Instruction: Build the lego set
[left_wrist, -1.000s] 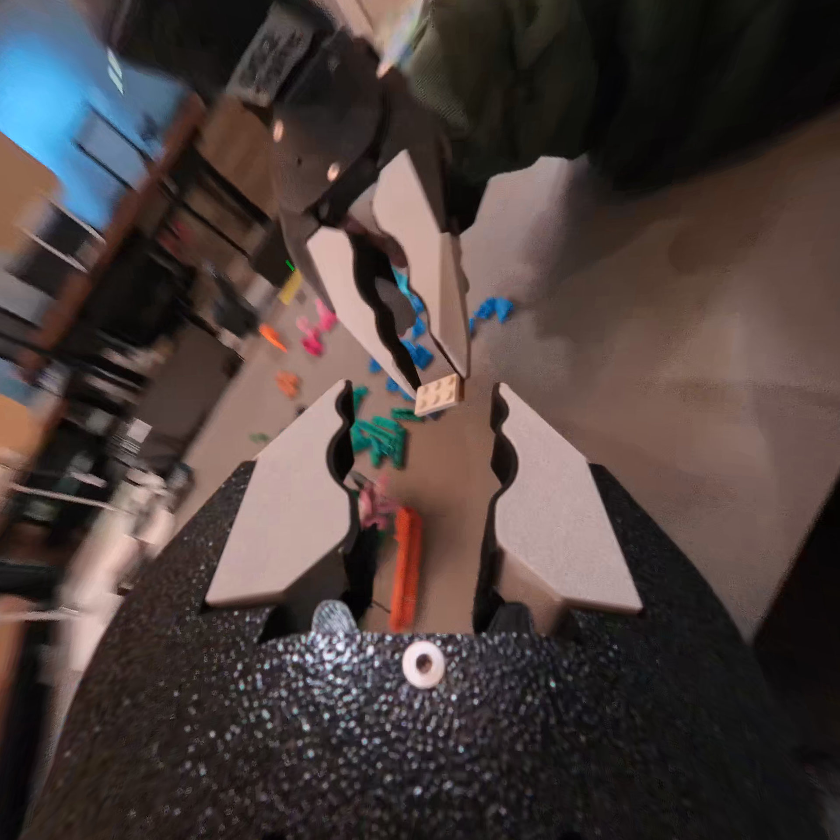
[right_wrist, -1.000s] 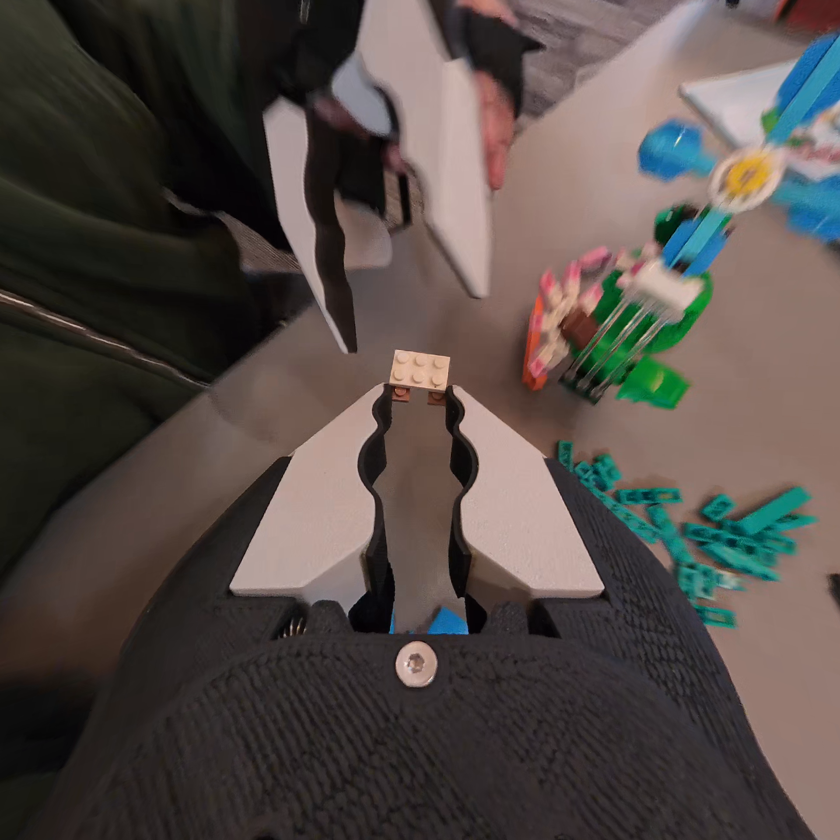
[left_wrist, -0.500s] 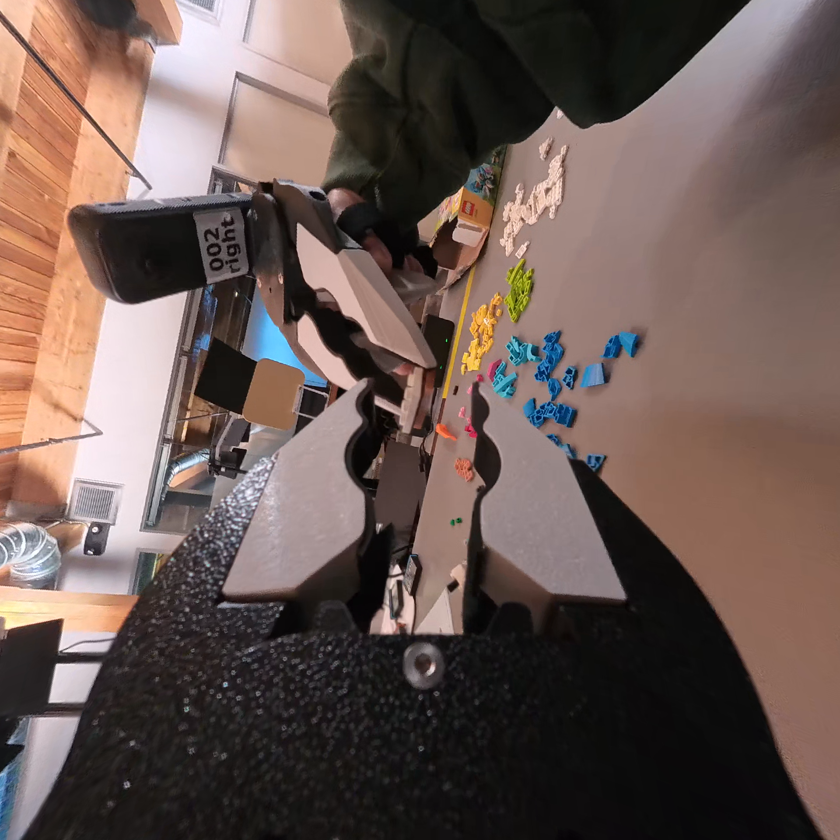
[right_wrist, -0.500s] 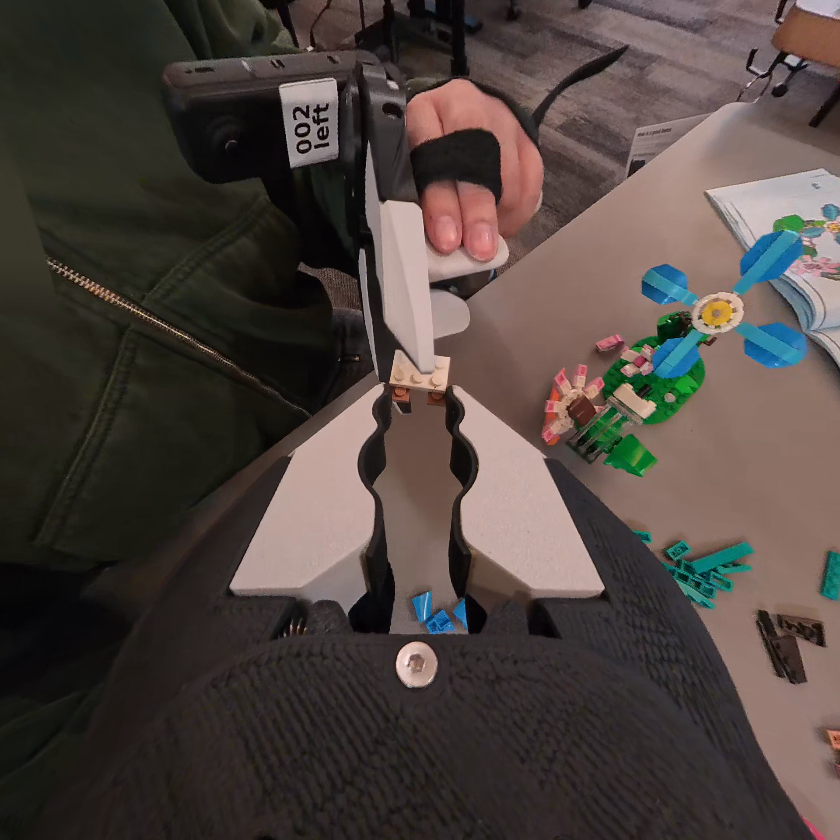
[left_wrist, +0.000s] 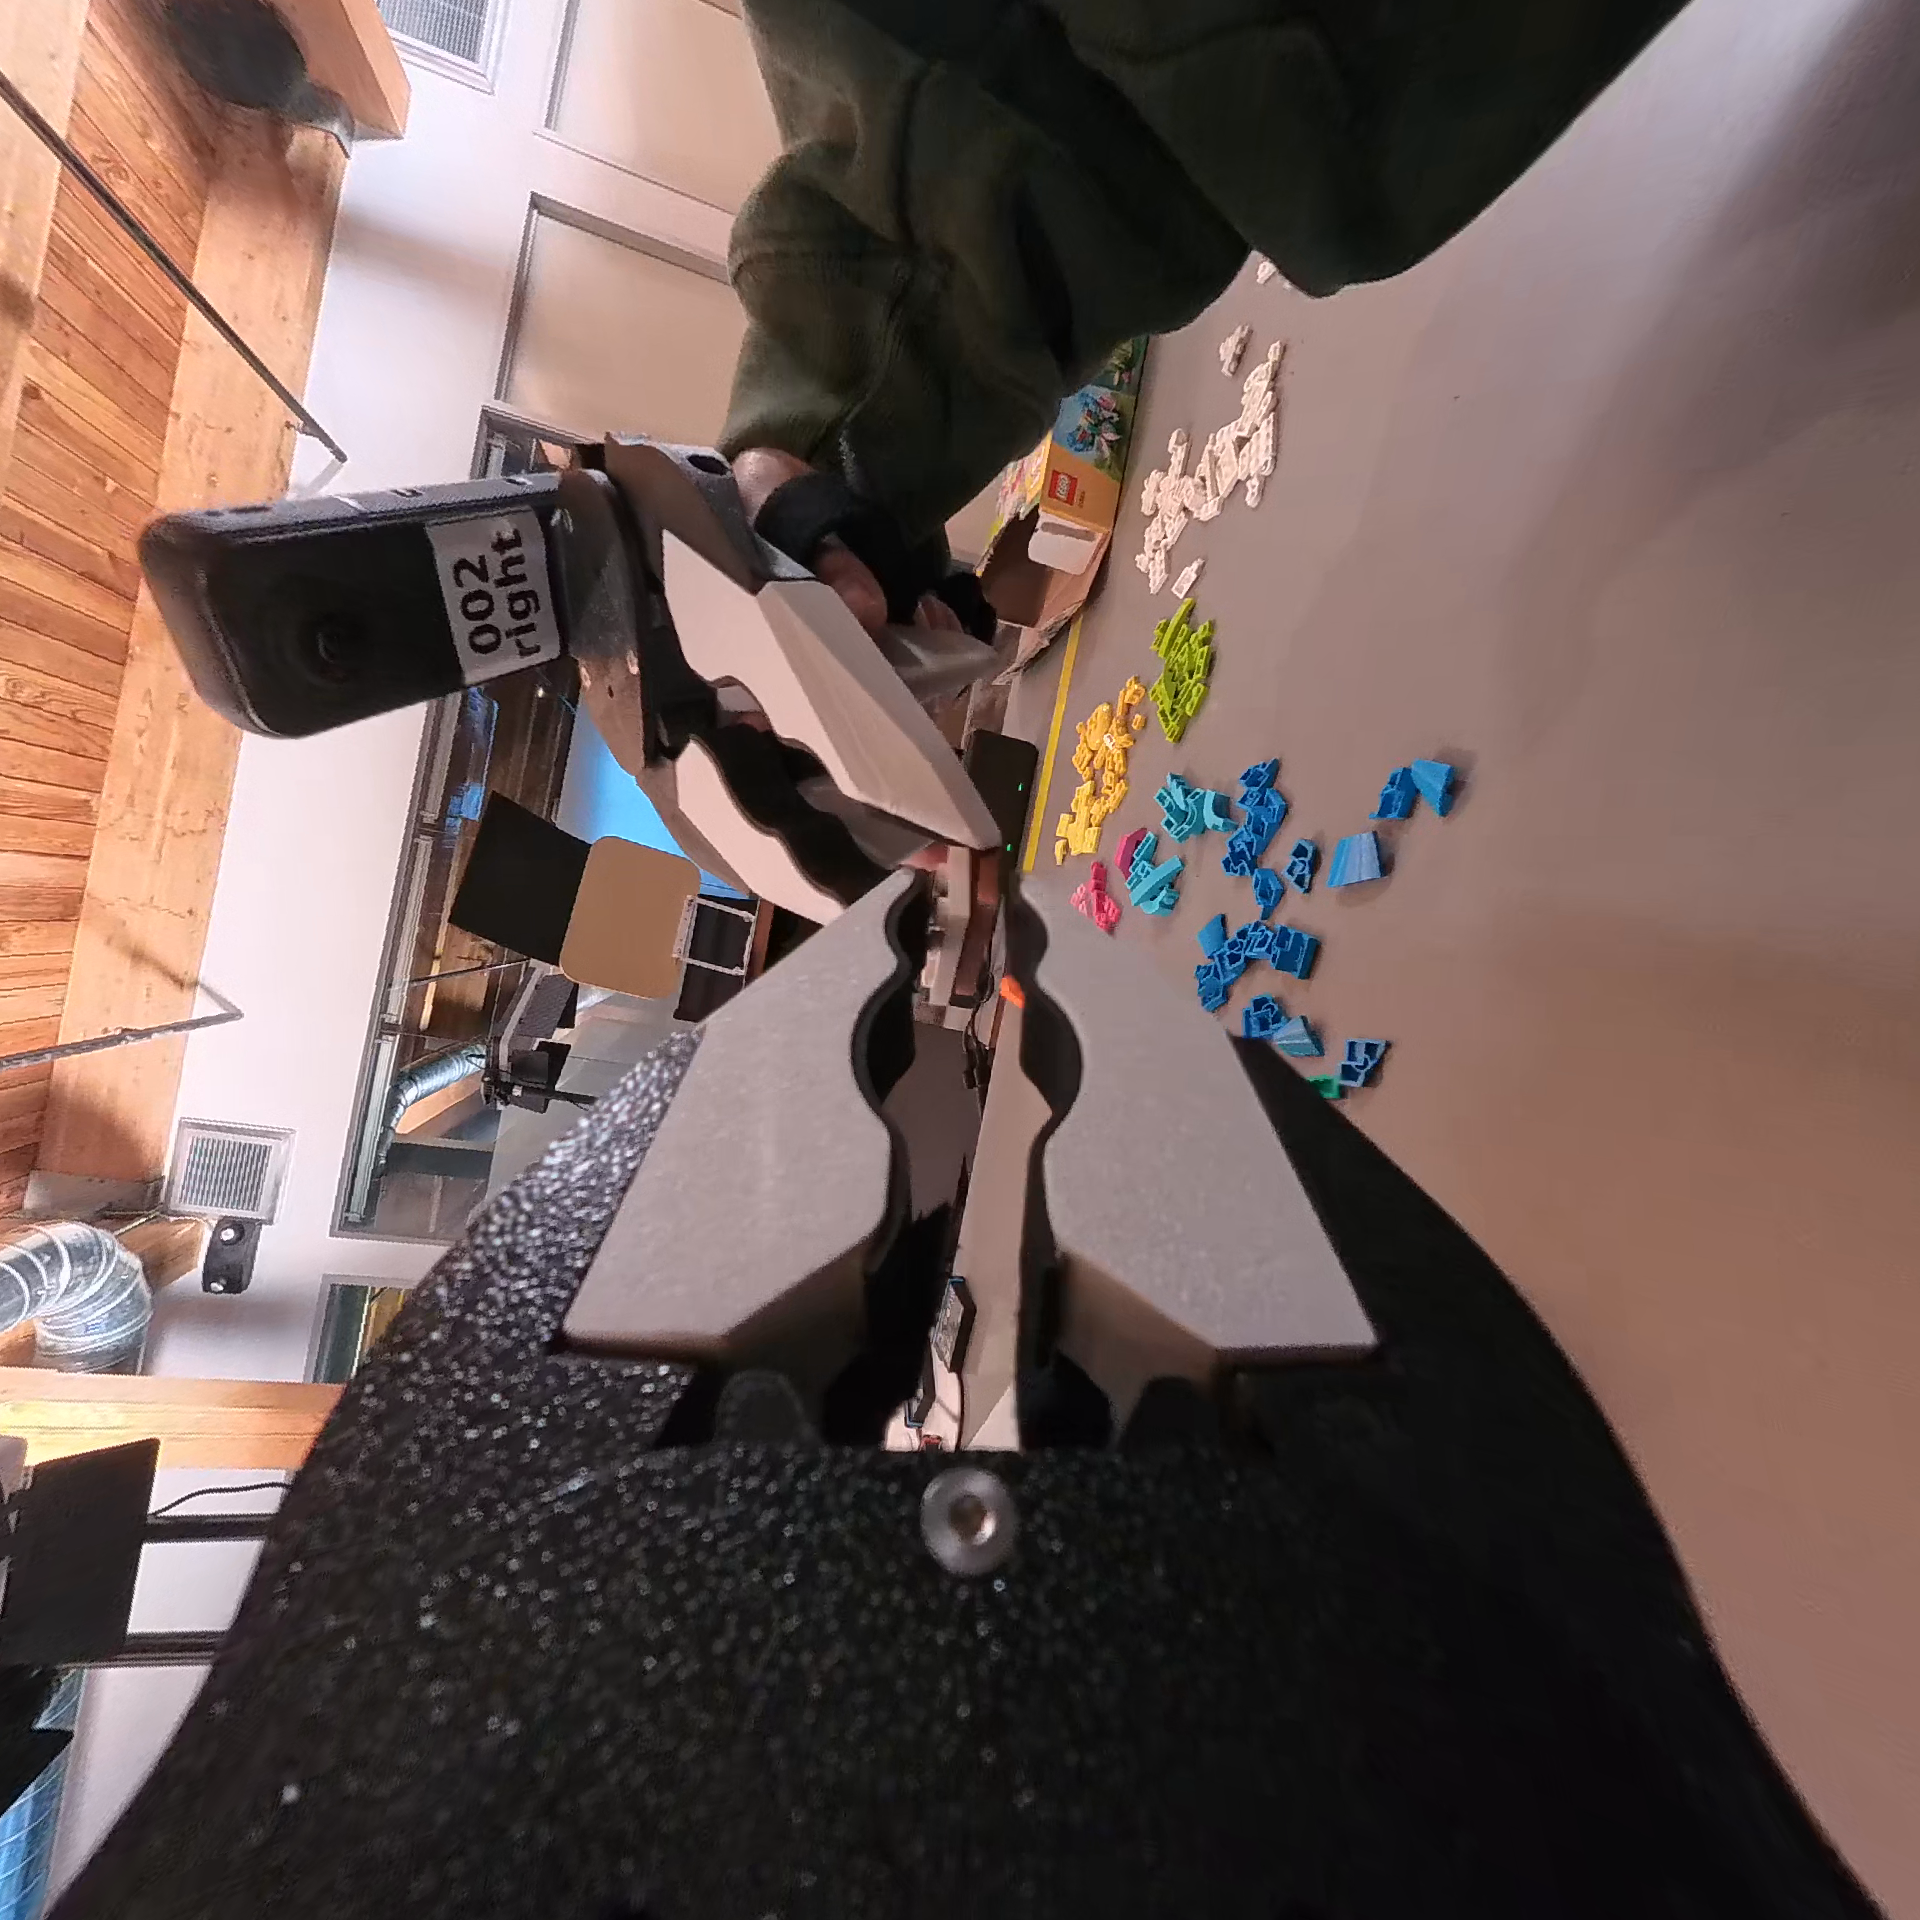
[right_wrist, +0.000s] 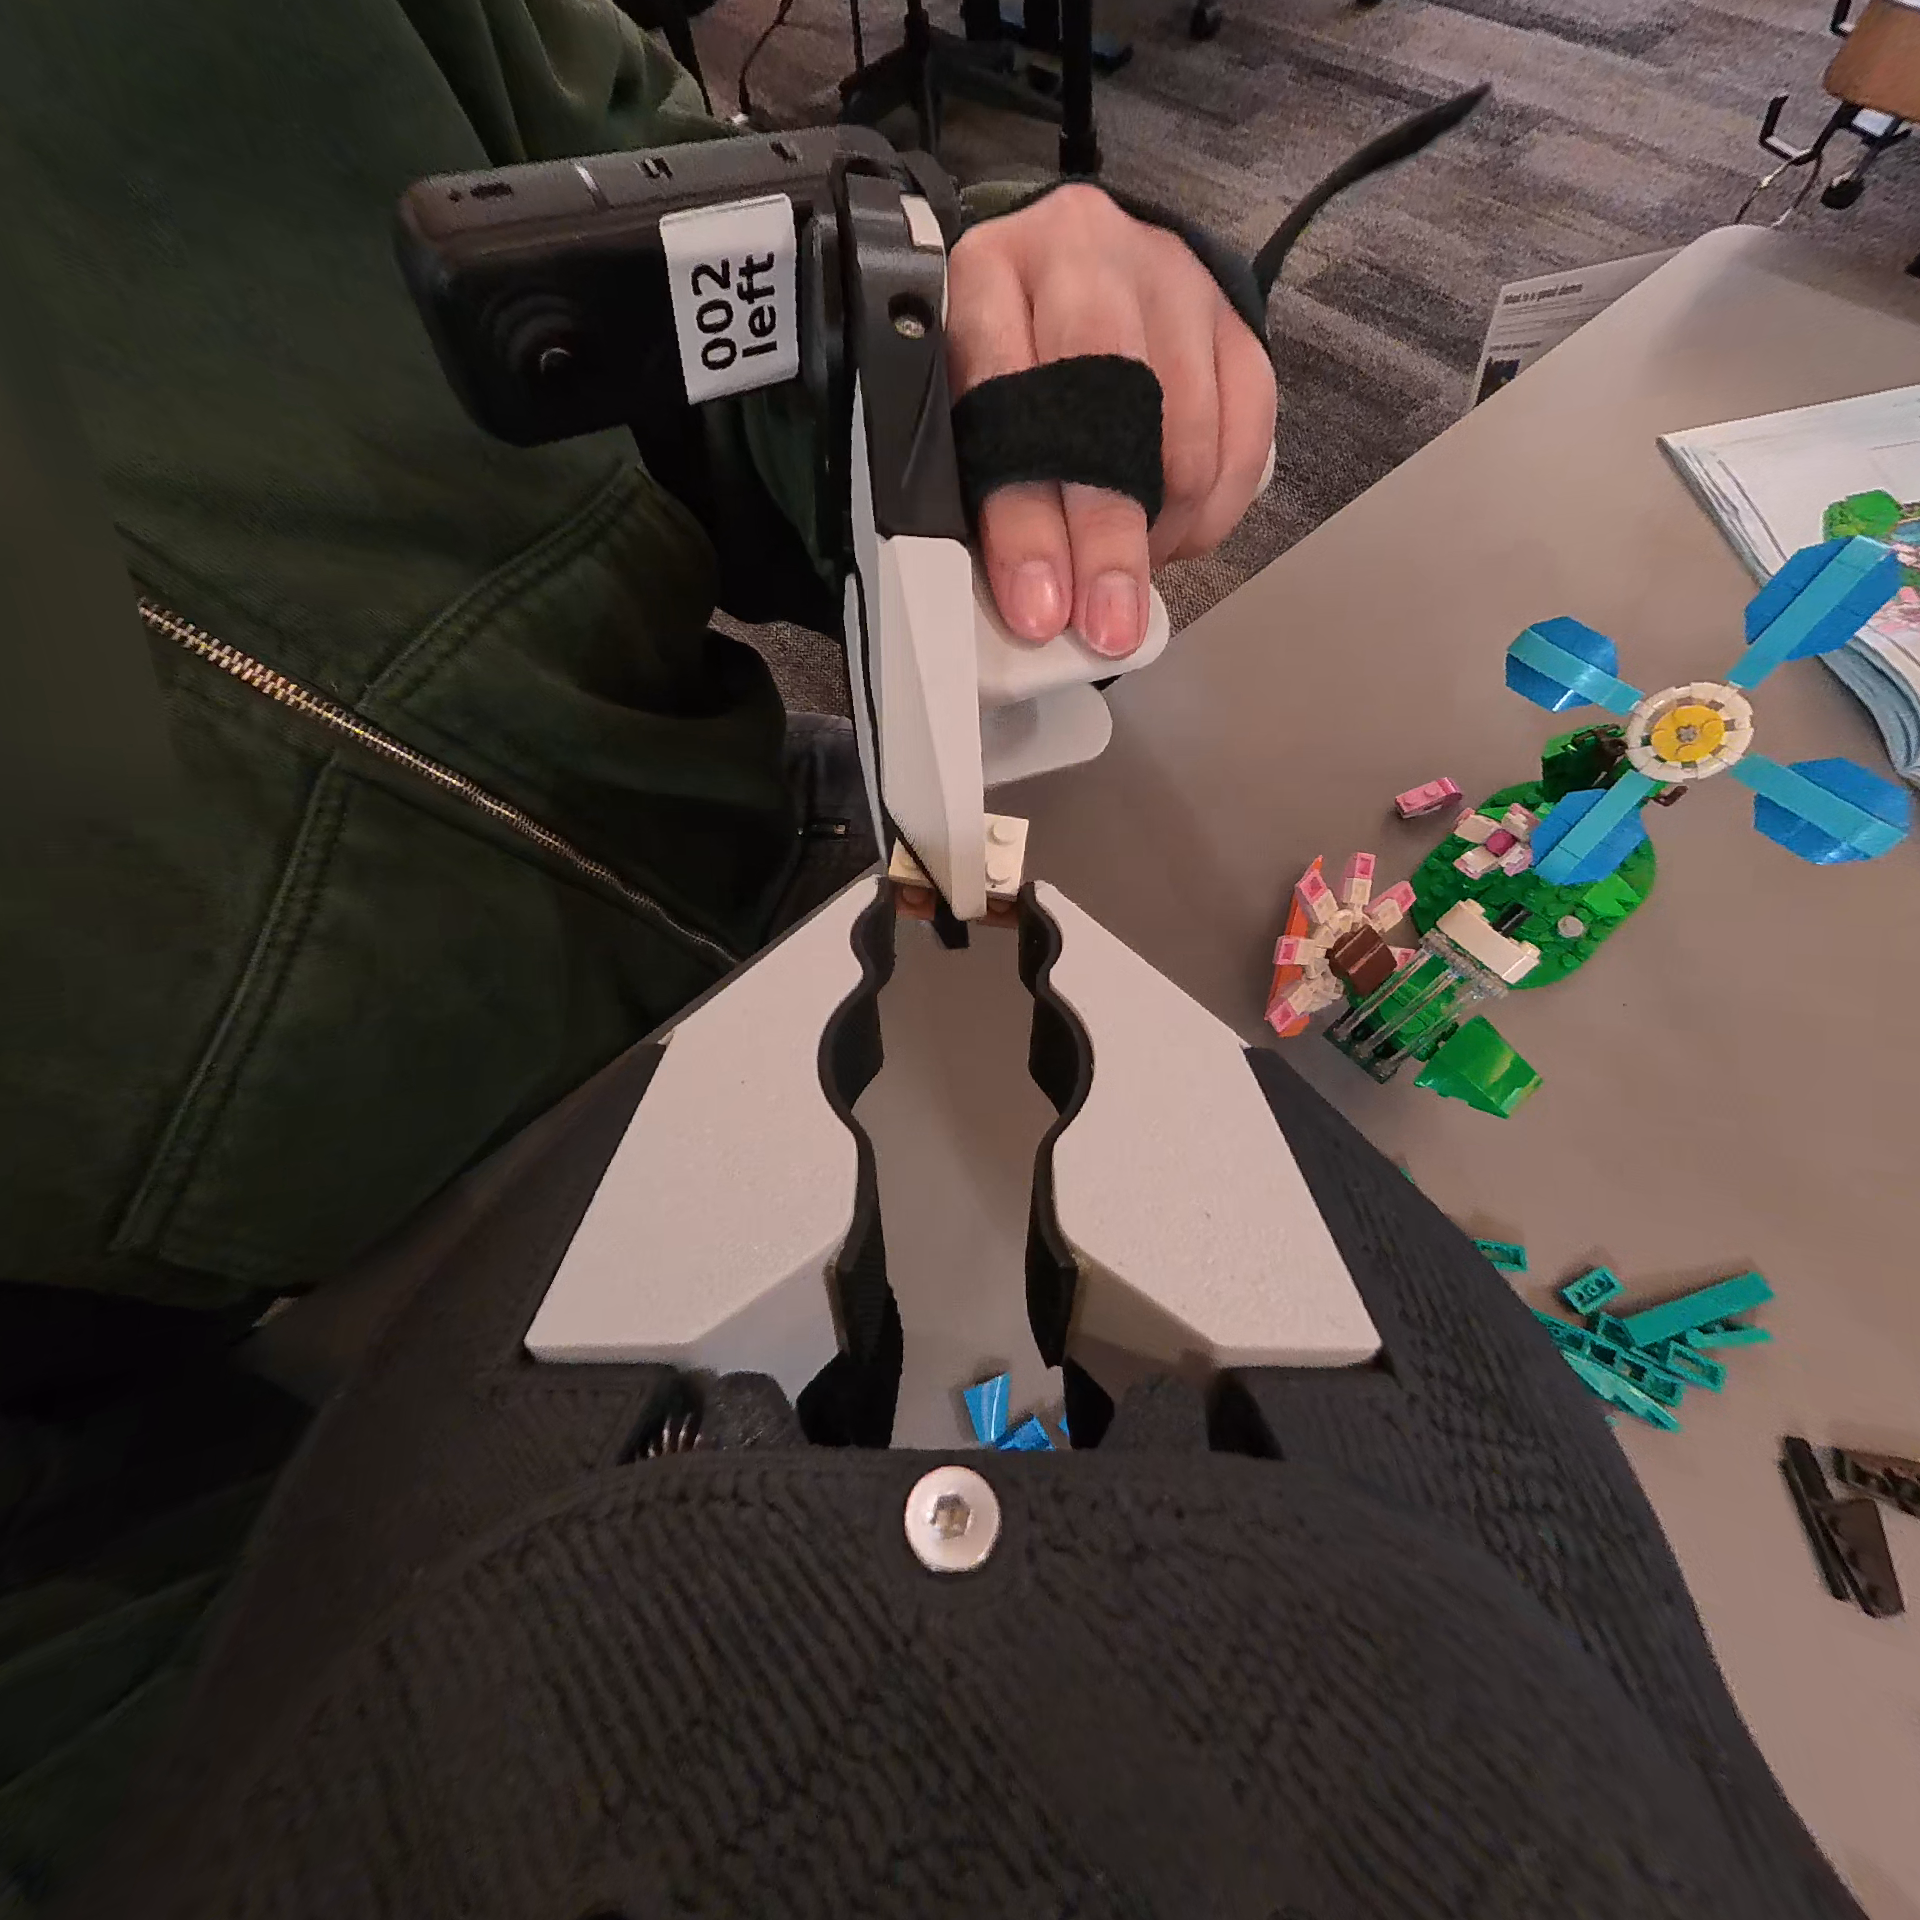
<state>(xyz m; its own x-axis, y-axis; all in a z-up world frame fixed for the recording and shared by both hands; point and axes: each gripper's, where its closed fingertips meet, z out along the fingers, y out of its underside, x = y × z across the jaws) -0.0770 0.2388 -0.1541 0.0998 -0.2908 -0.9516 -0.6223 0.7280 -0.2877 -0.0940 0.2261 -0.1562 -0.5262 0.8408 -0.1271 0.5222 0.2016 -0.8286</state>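
Grey tabletop (right_wrist: 1558, 1143) fills the right half of the right wrist view and the right side of the left wrist view. Person in a dark green jacket (right_wrist: 312, 727) at upper left of the right view, leaning in over the work.

Part-built model (right_wrist: 1538, 914) at right centre: green base, blue propeller-like flower with yellow hub, pink-and-white flower beside it. Instruction booklet (right_wrist: 1787, 499) at the right edge, just behind the model, probably kept open for reference.

Loose pieces sorted by colour, likely for quick picking: white pile (left_wrist: 1216, 457), lime pile (left_wrist: 1179, 665), yellow pile (left_wrist: 1101, 769), blue pile (left_wrist: 1268, 894) in the left view; teal pile (right_wrist: 1652, 1340) at lower right of the right view.

Right gripper (right_wrist: 961, 899) clenched on a small tan plate (right_wrist: 1003, 847) with brown pieces under it, held in the air at frame centre, above the tabletop edge.

Left gripper (left_wrist: 961, 888) comes in edge-on from above; its fingers straddle the same sub-assembly, narrowed round it. Whether they actually pinch it, I cannot tell. My guess: a handover or a squeeze to seat the plate, one gripper bracing while the other presses.
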